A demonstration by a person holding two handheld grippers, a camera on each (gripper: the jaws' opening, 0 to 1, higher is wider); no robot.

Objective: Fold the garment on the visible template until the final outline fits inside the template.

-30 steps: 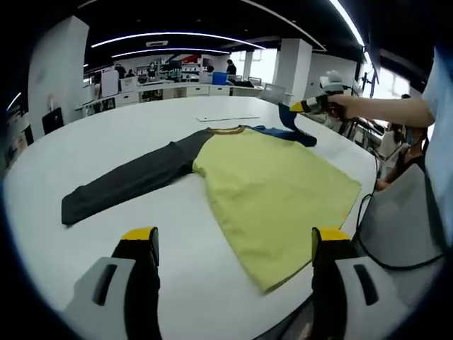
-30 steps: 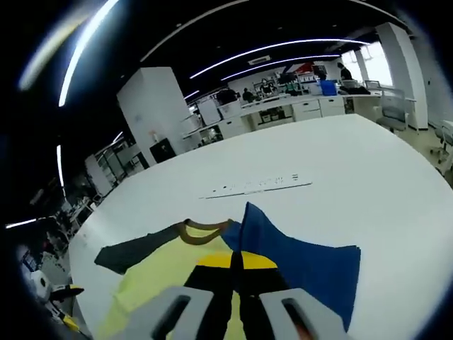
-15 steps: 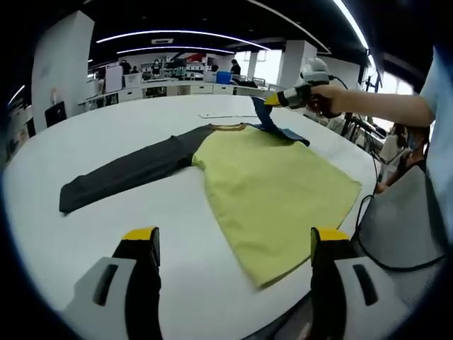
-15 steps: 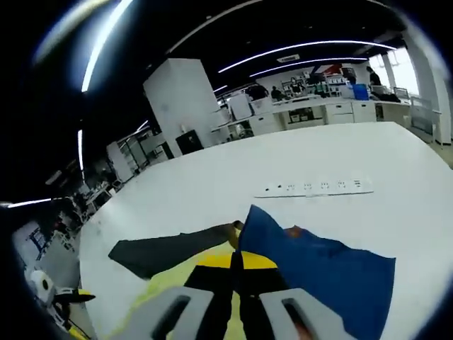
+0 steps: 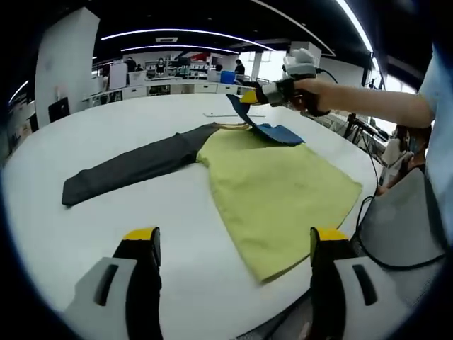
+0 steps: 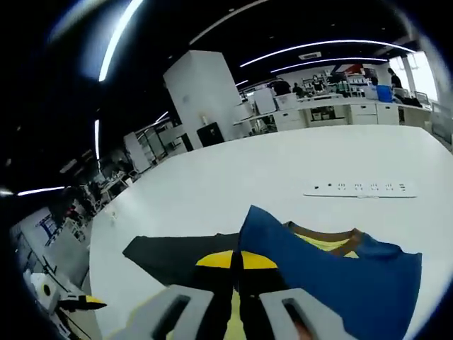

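A long-sleeved shirt lies flat on the white table (image 5: pixel 106 120). Its body is yellow (image 5: pixel 279 188), one sleeve is dark grey (image 5: pixel 127 168) and stretches to the left, and the other sleeve is blue (image 5: pixel 265 127). My right gripper (image 5: pixel 249 97), held by a hand, is shut on the blue sleeve's end and holds it lifted over the collar. In the right gripper view the blue sleeve (image 6: pixel 325 273) rises from between my shut right gripper (image 6: pixel 237 263), with the brown collar (image 6: pixel 322 237) and grey sleeve (image 6: pixel 177 251) behind. My left gripper (image 5: pixel 233 244) stands open near the table's front edge, short of the hem.
A white power strip (image 6: pixel 357 190) lies on the table beyond the collar. A person's arm (image 5: pixel 375 106) reaches in from the right in the left gripper view, with a grey chair (image 5: pixel 403 212) below it. Desks and people stand far behind.
My right gripper has carried the blue sleeve end leftward and up, from the shirt's right side to above the collar. The left gripper has stayed open in place.
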